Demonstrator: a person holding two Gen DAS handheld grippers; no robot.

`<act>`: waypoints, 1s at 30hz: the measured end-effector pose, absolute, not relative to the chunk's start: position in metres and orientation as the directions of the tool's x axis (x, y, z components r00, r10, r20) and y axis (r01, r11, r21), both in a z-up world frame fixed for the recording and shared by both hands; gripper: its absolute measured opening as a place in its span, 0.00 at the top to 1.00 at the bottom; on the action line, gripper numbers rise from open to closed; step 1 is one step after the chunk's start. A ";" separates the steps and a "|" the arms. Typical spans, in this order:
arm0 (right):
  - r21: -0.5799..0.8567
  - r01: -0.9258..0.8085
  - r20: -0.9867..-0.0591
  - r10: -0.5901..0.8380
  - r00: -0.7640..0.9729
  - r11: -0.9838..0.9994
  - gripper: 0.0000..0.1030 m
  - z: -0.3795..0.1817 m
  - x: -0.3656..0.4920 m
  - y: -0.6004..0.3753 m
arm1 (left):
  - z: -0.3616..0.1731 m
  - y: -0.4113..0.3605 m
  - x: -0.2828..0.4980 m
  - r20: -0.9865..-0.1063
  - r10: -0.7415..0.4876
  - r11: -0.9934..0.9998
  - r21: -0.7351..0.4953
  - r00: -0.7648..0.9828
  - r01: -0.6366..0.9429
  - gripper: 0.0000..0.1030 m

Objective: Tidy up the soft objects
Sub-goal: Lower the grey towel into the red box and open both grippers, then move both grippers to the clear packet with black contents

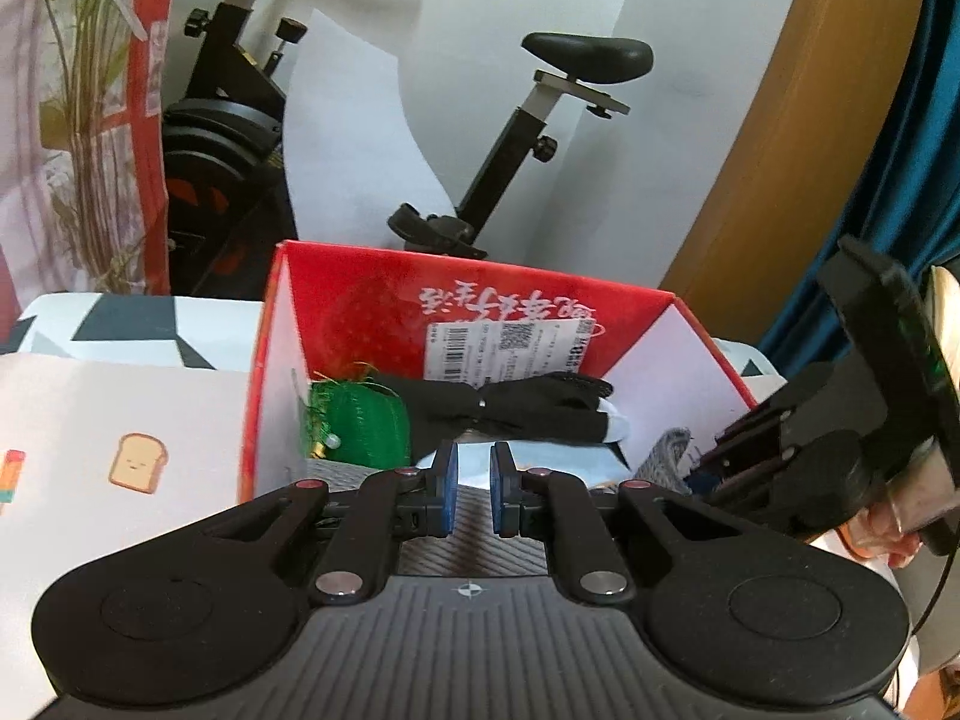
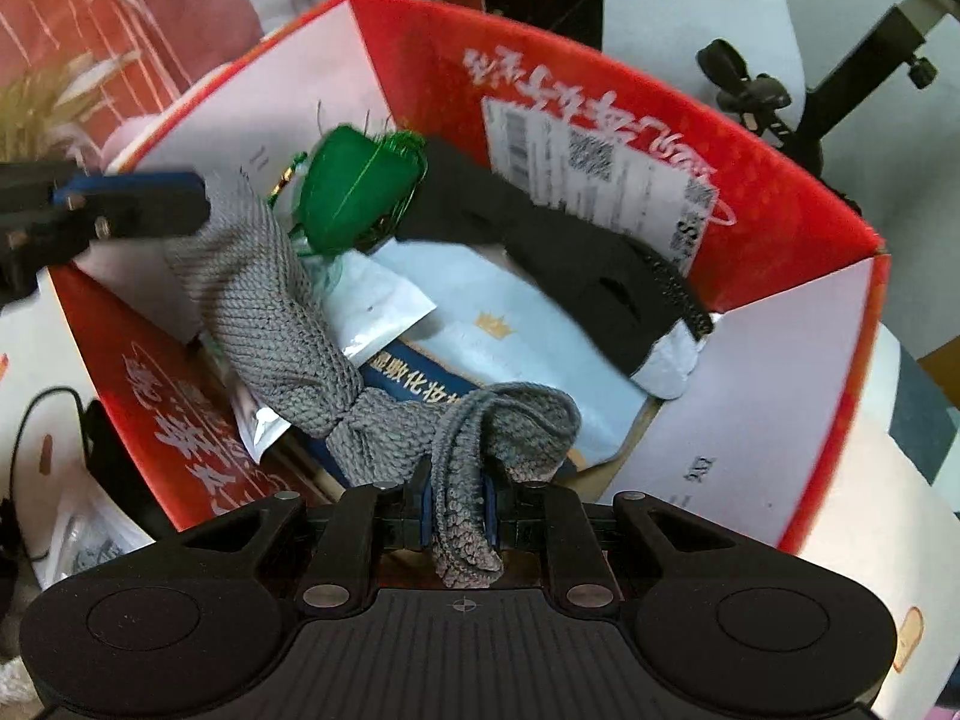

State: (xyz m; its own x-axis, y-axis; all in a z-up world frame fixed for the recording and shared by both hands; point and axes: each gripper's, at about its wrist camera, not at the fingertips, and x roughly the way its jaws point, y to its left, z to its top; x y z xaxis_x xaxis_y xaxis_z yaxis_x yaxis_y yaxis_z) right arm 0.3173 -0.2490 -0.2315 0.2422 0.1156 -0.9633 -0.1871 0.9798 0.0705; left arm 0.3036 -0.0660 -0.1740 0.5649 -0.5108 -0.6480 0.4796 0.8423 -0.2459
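- Right tongs [image 2: 459,501]: clenched on one end of the grey knitted piece [image 2: 270,312], which runs up and left from the pads, over the contents of the red box [image 2: 780,210].
- Left tongs [image 1: 474,495]: pads close together with a narrow gap, nothing between them in the left wrist view. In the right wrist view a blue pad of the left tongs [image 2: 129,186] sits at the far upper end of the grey knit, at the box's left wall; cannot tell if it pinches the fabric.
- In the box: green mesh item [image 2: 354,192] at the back left, black glove [image 2: 558,246] beside it, lying along the back wall below the shipping label [image 2: 600,174], its white cuff toward the right wall.
- Under these: a pale blue packet [image 2: 510,330] with a crown print and a dark blue box with Chinese lettering [image 2: 414,378].
- Box sits on a worktop cover with a toast print [image 1: 138,462]; exercise bike [image 1: 540,120] behind it.
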 end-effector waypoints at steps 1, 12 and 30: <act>0.064 -0.190 -0.963 0.110 0.245 0.980 0.86 -0.233 0.316 -0.247 | -0.173 -0.065 0.303 -0.648 -0.506 0.845 -0.241 0.570 0.477 0.88; -0.044 -0.162 -0.942 0.013 0.335 0.986 0.60 -0.208 0.293 -0.255 | -0.165 -0.062 0.290 -0.646 -0.485 0.853 -0.202 0.589 0.481 0.88; -0.095 -0.128 -0.769 0.008 0.639 0.987 0.59 -0.141 0.227 -0.258 | -0.147 -0.030 0.244 -0.635 -0.477 0.861 -0.197 0.608 0.469 0.88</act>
State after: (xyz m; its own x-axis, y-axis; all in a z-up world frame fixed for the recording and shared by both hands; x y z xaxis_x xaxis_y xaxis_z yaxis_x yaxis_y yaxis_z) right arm 0.2266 -0.2583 -0.1411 0.6393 0.0083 -0.7689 -0.1276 0.9872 -0.0955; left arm 0.2437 -0.0296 -0.1471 0.6080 -0.4770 -0.6347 0.4691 0.8608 -0.1975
